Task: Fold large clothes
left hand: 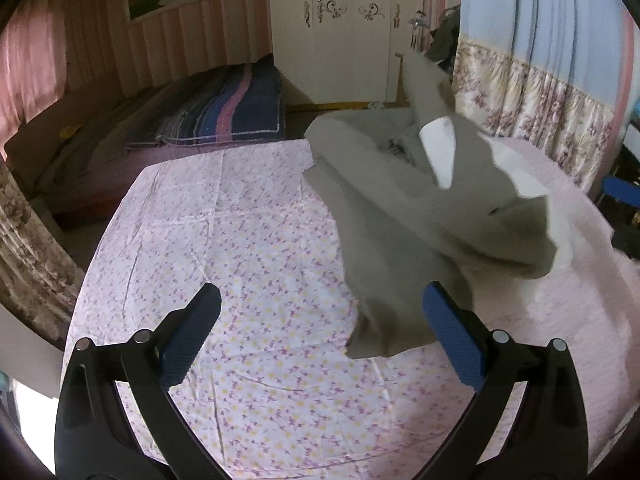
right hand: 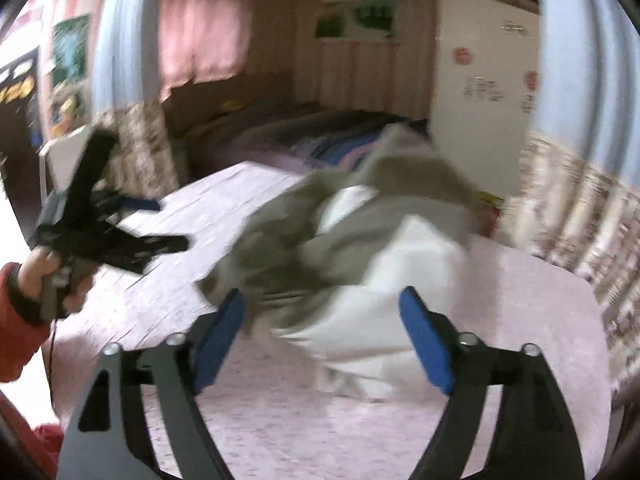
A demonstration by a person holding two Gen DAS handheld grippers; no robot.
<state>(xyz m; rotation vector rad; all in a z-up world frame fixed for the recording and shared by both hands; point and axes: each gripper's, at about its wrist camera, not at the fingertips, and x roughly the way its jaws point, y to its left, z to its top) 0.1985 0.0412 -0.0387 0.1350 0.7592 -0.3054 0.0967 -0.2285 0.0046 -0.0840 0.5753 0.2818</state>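
Observation:
A large grey-olive garment (left hand: pixel 420 200) with a white lining lies crumpled on the right side of the bed, one part standing up in a peak. My left gripper (left hand: pixel 320 296) is open above the floral sheet (left hand: pixel 224 240); the garment's near hem reaches in beside its right finger, and the pads do not press on it. In the blurred right wrist view the garment (right hand: pixel 352 232) is heaped just ahead of my right gripper (right hand: pixel 320 300), which is open with nothing pinched. The left gripper (right hand: pixel 168 224) shows there too, open, held by a hand (right hand: pixel 48 276) in a red sleeve.
A folded striped blanket (left hand: pixel 228 112) lies at the bed's far end. A white wardrobe (left hand: pixel 340 40) stands behind it. Floral curtains (left hand: pixel 540 100) hang on the right, with a blue chair (left hand: pixel 620 192) near the bed's right edge. Pink curtains (left hand: pixel 32 60) hang at the left.

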